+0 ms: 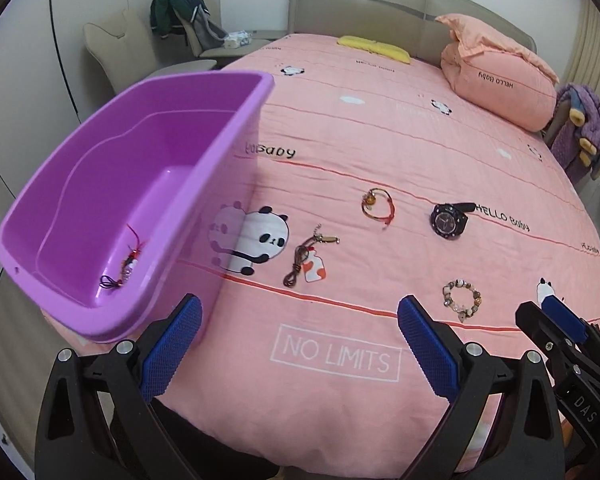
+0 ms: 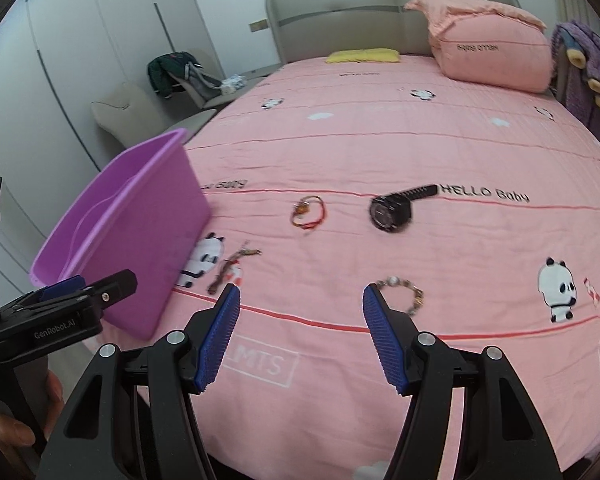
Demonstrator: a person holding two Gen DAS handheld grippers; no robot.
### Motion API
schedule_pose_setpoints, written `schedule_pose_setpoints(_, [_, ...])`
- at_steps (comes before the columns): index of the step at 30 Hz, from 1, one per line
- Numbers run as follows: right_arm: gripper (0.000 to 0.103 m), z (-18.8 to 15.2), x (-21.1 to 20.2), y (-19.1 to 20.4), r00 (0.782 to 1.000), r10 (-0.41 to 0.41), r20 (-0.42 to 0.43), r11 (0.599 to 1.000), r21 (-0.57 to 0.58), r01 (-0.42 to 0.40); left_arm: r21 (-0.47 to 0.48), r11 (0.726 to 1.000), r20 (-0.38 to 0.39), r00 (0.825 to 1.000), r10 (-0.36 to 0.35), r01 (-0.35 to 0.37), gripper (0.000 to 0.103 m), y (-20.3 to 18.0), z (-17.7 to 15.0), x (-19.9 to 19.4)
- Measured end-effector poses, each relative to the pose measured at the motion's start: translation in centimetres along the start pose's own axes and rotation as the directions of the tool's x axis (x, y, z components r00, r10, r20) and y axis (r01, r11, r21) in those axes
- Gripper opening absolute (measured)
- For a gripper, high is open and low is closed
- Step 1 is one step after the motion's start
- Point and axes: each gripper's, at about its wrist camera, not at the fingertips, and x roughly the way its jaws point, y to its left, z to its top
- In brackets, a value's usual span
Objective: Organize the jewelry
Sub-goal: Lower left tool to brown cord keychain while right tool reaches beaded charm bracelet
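While both grippers hover over the pink bed (image 1: 380, 128), nothing is held.
Left gripper (image 1: 300, 344): jaws wide apart, empty.
Right gripper (image 2: 300, 336): jaws wide apart, empty.
Bin (image 1: 100, 168): purple, at the bed's left edge, one charm (image 1: 126, 266) inside.
On the bed: keychain (image 1: 308, 258), red bracelet (image 1: 376, 204), watch (image 1: 448, 218), bead bracelet (image 1: 462, 300), well apart.
Bead bracelet: just beyond the right gripper's right finger.

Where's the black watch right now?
The black watch lies on the pink bedspread right of the red cord bracelet, beside the "HELLO Baby" print, beyond the beaded bracelet.
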Motion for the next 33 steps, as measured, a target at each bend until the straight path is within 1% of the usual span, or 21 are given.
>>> schedule_pose_setpoints(4, [0.061, -0.6, 1.3, -2.1, 0.999, -0.036, -0.019, 0.999, 0.040, 0.036, 0.004, 1.000, -0.031, 1.000, -0.003, 0.003, 0.096, -0.7, -0.3, 2.2])
schedule_pose_setpoints(14, [0.061, -1.2, 5.8, -6.1, 0.991, -0.111, -0.071, 0.988, 0.096, 0.118, 0.012, 1.000, -0.061, 0.998, 0.010, -0.010, 0.096, -2.0, 0.3, 8.0])
schedule_pose_setpoints(18, [0.061, -1.6, 8.0, -7.8, 0.982, -0.159, -0.103, 0.979, 0.110, 0.170, 0.013, 1.000, -0.077, 0.997, 0.016, -0.015, 0.096, -2.1, 0.4, 10.5])
schedule_pose_setpoints(23, [0.061, -2.2, 10.5, -9.9, 0.969, -0.199, -0.150, 0.967, 0.134, 0.219, 0.009, 1.000, -0.105, 0.994, 0.022, -0.021, 0.096, -2.0, 0.4, 13.3])
schedule_pose_setpoints(27, [0.061, -2.4, 12.1, -10.8, 0.963, -0.209, -0.171, 0.962, 0.142, 0.234, 0.000, 0.999, -0.124, 0.992, 0.035, -0.035, 0.096, -1.6, 0.5, 15.4])
schedule_pose_setpoints(33, [0.061, -2.4, 13.5, -11.3, 0.954, -0.241, -0.176, 0.954, 0.136, 0.266, 0.004, 0.999, -0.123, 0.991, 0.053, -0.053, 0.096, -1.4, 0.7, 17.3])
